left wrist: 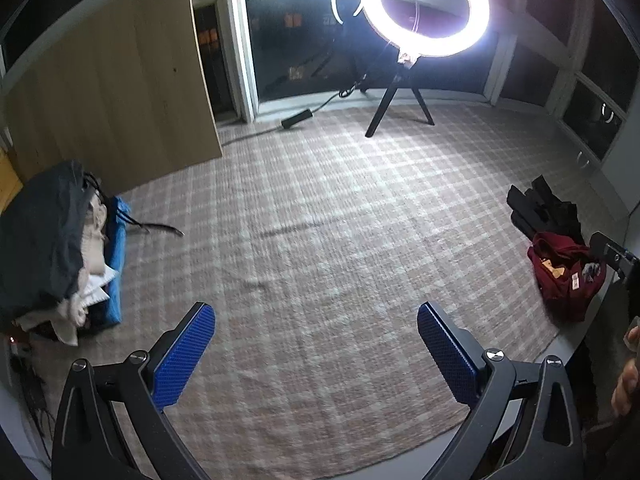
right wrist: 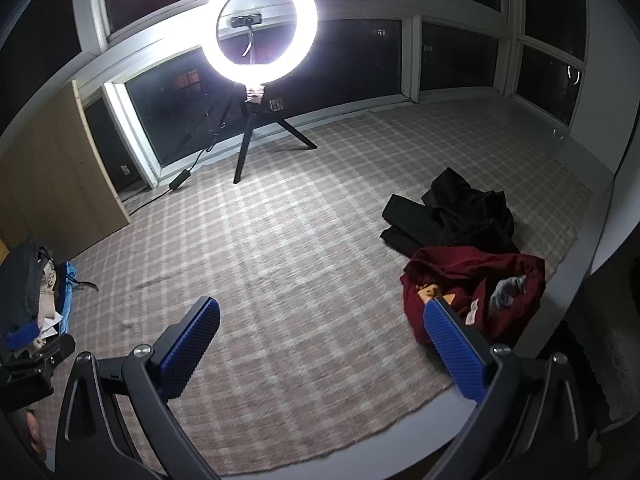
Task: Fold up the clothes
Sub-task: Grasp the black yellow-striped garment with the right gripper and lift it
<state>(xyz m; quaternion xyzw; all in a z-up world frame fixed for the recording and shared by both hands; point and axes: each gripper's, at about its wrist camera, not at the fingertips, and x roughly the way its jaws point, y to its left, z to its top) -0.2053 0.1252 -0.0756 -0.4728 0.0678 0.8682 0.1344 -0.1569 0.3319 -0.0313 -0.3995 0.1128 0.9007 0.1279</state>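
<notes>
Hovering over the plaid rug [left wrist: 320, 240], we hold both tongs spread wide and empty — the left tongs [left wrist: 316, 316] above bare rug, the right tongs [right wrist: 322, 312] with one blue pad just in front of the crumpled maroon garment [right wrist: 480, 280]; a black garment [right wrist: 452, 208] lies touching it, farther back; a heap of clothes [left wrist: 52, 240] sits at the rug's left edge; the ring light [right wrist: 262, 28] glares by the window.

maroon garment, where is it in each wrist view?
Left wrist: maroon garment at the far right edge, crumpled on the plaid rug.
Right wrist: lower right, just beyond the right gripper.
Shared landmark: ring light by the window.
</notes>
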